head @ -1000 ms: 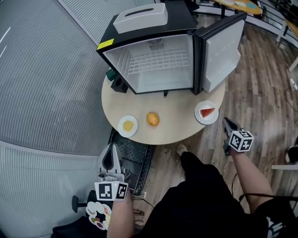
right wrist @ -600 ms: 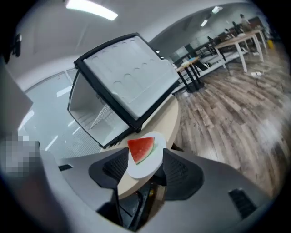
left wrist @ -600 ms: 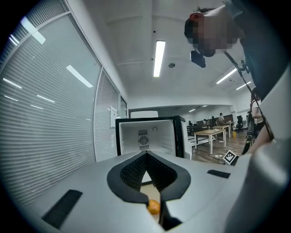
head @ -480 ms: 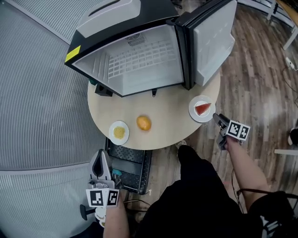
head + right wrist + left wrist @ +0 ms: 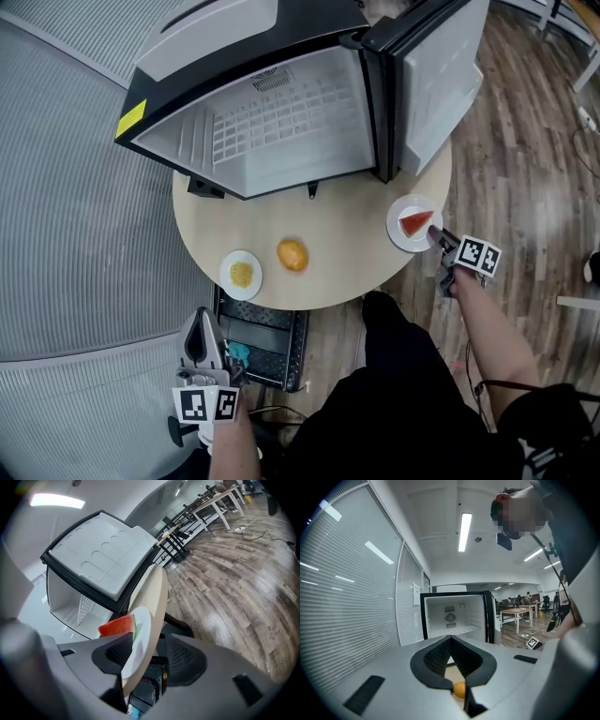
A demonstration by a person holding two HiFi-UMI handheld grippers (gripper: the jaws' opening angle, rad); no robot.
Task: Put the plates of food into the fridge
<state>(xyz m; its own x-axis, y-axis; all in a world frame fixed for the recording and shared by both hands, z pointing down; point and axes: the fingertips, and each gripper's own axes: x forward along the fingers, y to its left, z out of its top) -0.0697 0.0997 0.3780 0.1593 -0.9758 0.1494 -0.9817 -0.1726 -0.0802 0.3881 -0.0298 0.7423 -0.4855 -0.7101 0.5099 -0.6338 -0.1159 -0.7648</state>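
Note:
On the round table (image 5: pixel 342 239), a white plate (image 5: pixel 405 235) with a watermelon slice (image 5: pixel 417 223) lies at the right edge. A small plate of yellow food (image 5: pixel 241 274) and an orange lump (image 5: pixel 292 254) lie near the front. My right gripper (image 5: pixel 441 242) is at the watermelon plate. In the right gripper view the plate (image 5: pixel 140 641) and the table's edge stand between its jaws, which have just opened and do not press on it. My left gripper (image 5: pixel 198 323) hangs shut below the table's front edge, pointing at the open fridge (image 5: pixel 454 616).
The fridge (image 5: pixel 281 112) stands at the back of the table, its door (image 5: pixel 436 75) swung open to the right. A black crate (image 5: pixel 261 342) sits under the table's front. Slatted blinds run along the left. Wooden floor and desks (image 5: pixel 518 616) lie to the right.
My right gripper has come up from beside the table to the rim of the watermelon plate and has rolled. The left gripper has shifted a little below the table's front.

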